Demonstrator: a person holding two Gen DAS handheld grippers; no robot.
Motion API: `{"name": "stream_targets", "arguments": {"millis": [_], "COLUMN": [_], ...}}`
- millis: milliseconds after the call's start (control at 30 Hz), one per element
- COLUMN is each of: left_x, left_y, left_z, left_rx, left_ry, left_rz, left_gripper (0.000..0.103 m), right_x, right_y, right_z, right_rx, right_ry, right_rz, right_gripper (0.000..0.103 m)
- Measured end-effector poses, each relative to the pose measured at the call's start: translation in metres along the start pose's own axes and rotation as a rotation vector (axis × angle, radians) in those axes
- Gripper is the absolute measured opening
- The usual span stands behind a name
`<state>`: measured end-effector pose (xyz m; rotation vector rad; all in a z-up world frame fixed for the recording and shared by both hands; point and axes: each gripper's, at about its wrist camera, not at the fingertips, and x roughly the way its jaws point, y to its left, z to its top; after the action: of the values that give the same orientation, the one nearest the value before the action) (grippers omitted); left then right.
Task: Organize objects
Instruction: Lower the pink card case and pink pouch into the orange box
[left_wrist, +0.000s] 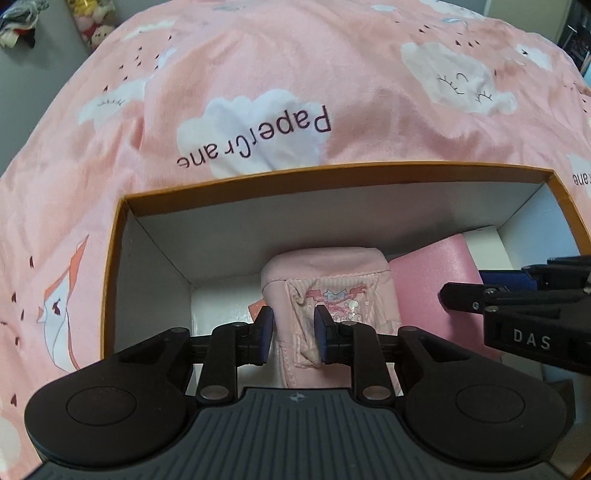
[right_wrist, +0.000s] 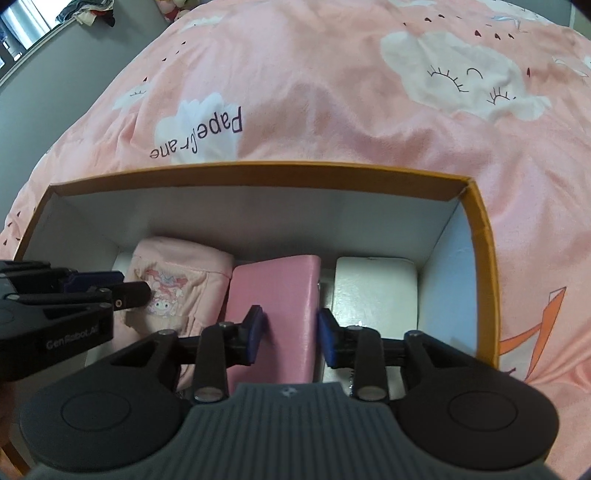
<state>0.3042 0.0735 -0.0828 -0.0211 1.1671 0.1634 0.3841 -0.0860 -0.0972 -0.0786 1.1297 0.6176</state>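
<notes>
An open box with an orange rim (left_wrist: 332, 170) (right_wrist: 258, 170) and white inner walls lies on a pink bedspread. Inside stand a pale pink fabric pouch with a cartoon print (left_wrist: 328, 291) (right_wrist: 181, 280), a glossy pink case (left_wrist: 432, 273) (right_wrist: 277, 295) and a white case (right_wrist: 375, 291). My left gripper (left_wrist: 293, 334) is over the pouch, its blue pads on either side of the pouch's pocket, slightly apart. My right gripper (right_wrist: 291, 334) is over the pink case, its pads straddling it with gaps on both sides. Each gripper shows at the edge of the other's view.
The pink bedspread with white clouds and "PaperCrane" lettering (left_wrist: 258, 140) (right_wrist: 199, 136) surrounds the box. Plush toys (left_wrist: 92, 22) sit at the far left beyond the bed. A grey floor lies left of the bed (right_wrist: 55, 74).
</notes>
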Motion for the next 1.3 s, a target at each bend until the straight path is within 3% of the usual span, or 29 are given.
{"name": "stream_targets", "arguments": {"millis": [200,333,433,667,867,967,1167,1267,1300], "left_x": [0.003,0.004,0.007,0.009,-0.008,-0.017,-0.003,0.008,0.009], "left_y": [0.003,0.002,0.000,-0.006,0.003,0.000,-0.008,-0.006,-0.005], "left_z": [-0.001,-0.002,-0.002,-0.002,-0.005,-0.007,-0.009,-0.009,-0.008], "left_rx": [-0.006,0.005,-0.005,0.005,-0.029,-0.004,0.062,0.039,0.021], "left_ry": [0.012,0.018,0.029,0.031,-0.023,-0.042,-0.005,0.001,0.002], "left_rz": [-0.014,-0.015,-0.024,-0.022,-0.075,-0.070,0.014,-0.009,-0.020], "left_gripper": [0.027,0.026,0.026,0.026,0.042,0.042,0.042,0.040,0.034], "right_x": [-0.022,-0.032,-0.031,-0.032,-0.056,-0.068,-0.079,-0.081,-0.081], "right_y": [0.008,0.013,0.016,0.011,0.014,0.017,0.021,0.020,0.019], "right_z": [-0.004,-0.008,-0.013,-0.022,-0.026,-0.029,-0.039,-0.046,-0.048], "right_rx": [-0.096,-0.162,-0.187,-0.161,-0.137,-0.132,-0.119,-0.119,-0.117], "right_ry": [-0.053,-0.007,0.016,0.020,-0.040,-0.058,-0.070,-0.068,-0.069], "right_rz": [-0.064,-0.032,-0.058,-0.041,-0.048,-0.048,-0.055,-0.049,-0.049], "right_gripper": [0.037,0.037,0.037,0.036,0.037,0.037,0.037,0.037,0.037]}}
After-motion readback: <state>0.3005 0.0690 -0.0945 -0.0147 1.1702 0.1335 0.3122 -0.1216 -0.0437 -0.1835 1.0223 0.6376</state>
